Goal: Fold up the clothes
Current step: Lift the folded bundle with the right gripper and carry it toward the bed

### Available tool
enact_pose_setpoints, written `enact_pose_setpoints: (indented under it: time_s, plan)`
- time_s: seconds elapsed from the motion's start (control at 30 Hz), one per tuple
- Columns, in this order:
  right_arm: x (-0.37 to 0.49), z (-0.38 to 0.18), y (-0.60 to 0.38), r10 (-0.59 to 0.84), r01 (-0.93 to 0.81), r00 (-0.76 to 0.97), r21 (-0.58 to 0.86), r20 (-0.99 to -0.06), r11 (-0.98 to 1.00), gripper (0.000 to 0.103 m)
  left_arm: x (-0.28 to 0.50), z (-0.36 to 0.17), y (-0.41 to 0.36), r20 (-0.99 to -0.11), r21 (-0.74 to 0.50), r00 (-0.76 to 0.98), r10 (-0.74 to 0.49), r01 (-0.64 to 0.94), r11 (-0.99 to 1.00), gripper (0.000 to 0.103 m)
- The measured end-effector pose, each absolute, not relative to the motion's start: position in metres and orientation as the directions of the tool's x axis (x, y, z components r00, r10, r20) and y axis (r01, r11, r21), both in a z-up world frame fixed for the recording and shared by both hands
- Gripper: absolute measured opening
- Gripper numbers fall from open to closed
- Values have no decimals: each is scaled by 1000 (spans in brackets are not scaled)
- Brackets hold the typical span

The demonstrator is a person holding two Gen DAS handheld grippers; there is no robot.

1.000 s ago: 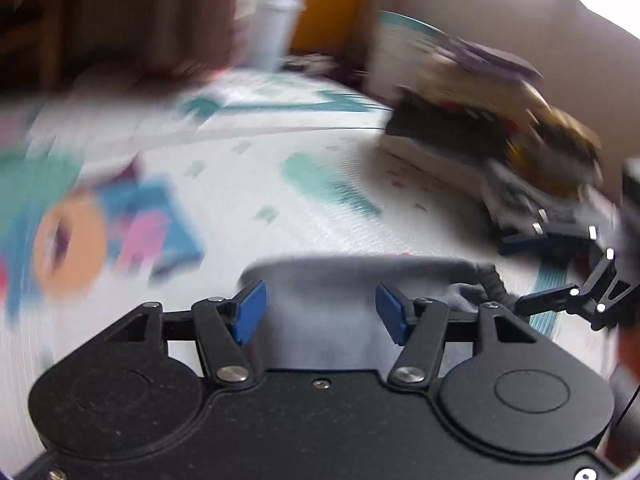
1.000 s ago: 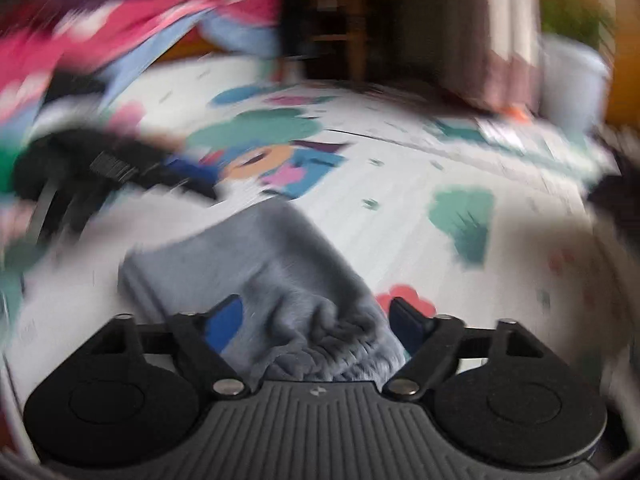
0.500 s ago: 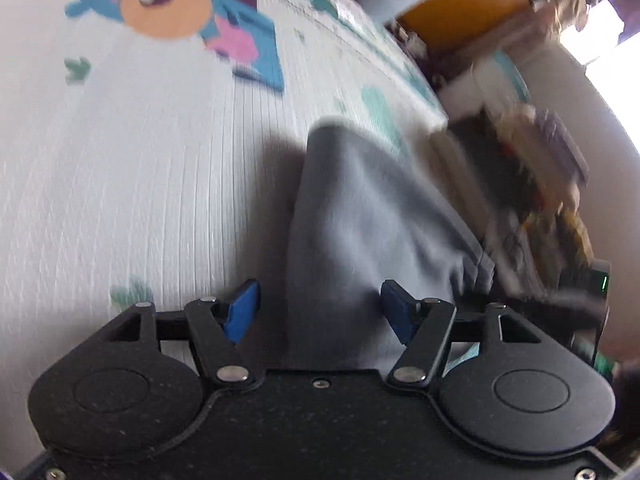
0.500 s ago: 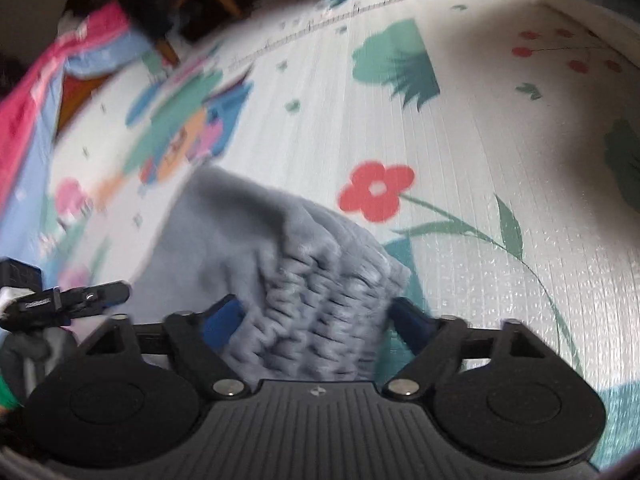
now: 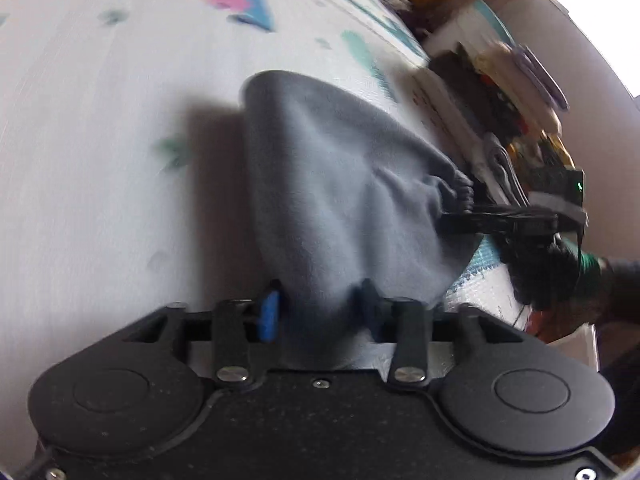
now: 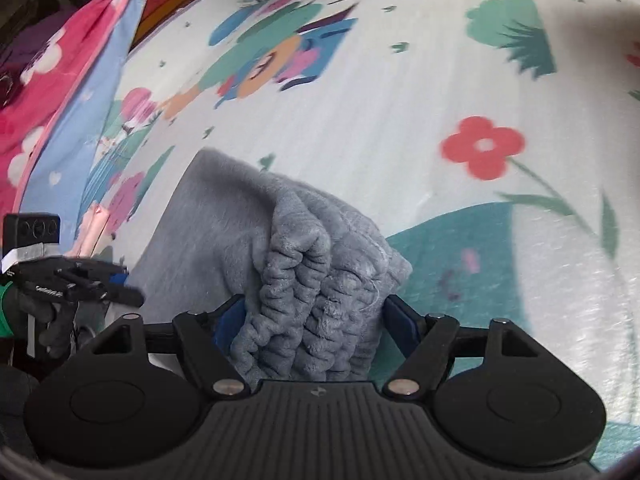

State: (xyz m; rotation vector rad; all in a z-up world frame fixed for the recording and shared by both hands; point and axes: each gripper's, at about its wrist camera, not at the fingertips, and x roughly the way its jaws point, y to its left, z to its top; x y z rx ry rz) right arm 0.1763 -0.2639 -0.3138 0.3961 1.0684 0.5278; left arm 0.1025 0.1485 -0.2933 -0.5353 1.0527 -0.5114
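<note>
A folded grey fleece garment lies on a patterned play mat. My left gripper is shut on its plain end, the fabric bunched between the blue pads. My right gripper stands with its jaws around the gathered elastic end of the same garment, the thick folds filling the gap between the fingers. The right gripper also shows in the left wrist view at the garment's far end. The left gripper shows in the right wrist view.
A stack of folded clothes stands at the mat's right edge. A pink and blue blanket lies beyond the mat on the left. The mat shows cartoon prints and a red flower.
Both grippers have tilted down toward the mat with the garment. The left jaws have closed from wide open onto the fabric. The right jaws still straddle the elastic end.
</note>
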Motion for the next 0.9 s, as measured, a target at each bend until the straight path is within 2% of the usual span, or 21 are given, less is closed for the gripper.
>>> enact_pose_setpoints:
  time_s: [0.07,0.1,0.17,0.3,0.37,0.43,0.53,0.63,0.73,0.9]
  plan:
    - [173,-314,-260,597,-215,366,559,-714,801,81,105,-294,161,-655,-658,445,-611,62,750,66]
    - [171,-314,-258,603,-216,359,565,-712,796,85,109,-293,163,-648,-666,459,-608,45,744,66]
    - [168,-314,-254,615,-216,346,578,-708,787,86,122,-295,160,-628,-685,466,-624,49,726,66]
    - [161,-315,-245,639,-217,320,602,-700,768,83,138,-303,150,-597,-720,466,-653,47,692,74]
    - [156,-314,-239,640,-241,304,593,-706,768,81,138,-302,138,-607,-705,443,-660,84,704,42]
    - [153,-313,-234,639,-255,290,586,-712,769,78,134,-303,134,-605,-699,450,-657,93,709,31]
    - [155,-312,-228,632,-247,272,582,-725,775,77,134,-304,140,-591,-710,460,-663,94,698,26]
    - [167,-309,-209,627,-290,216,563,-749,773,72,139,-302,161,-587,-705,497,-639,73,705,25]
    - [194,-306,-173,608,-414,127,516,-784,750,70,143,-301,196,-578,-706,548,-604,36,708,25]
    - [274,-303,-79,581,-591,43,448,-813,671,68,140,-302,267,-570,-707,670,-476,-105,699,25]
